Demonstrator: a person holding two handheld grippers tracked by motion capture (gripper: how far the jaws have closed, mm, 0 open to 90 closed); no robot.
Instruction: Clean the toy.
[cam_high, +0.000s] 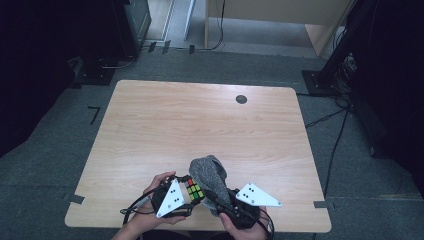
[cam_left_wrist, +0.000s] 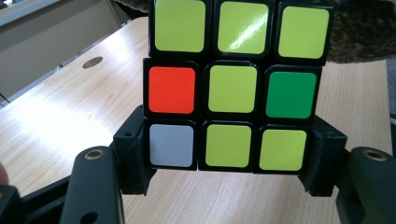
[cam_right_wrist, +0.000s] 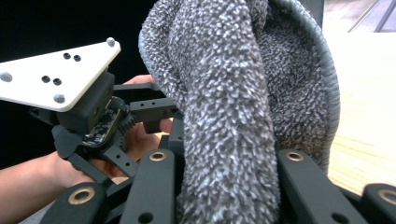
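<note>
The left gripper is clamped on the puzzle cube by its bottom row, one jaw at each side, leaving the yellow-green face bare, likely so it can be wiped; the right gripper pinches a grey cloth bunched upright between its jaws, touching the cube's far side; both are held above the table near its near edge, toward the middle; the far edge and both side edges lie well apart, giving open room forward.
</note>
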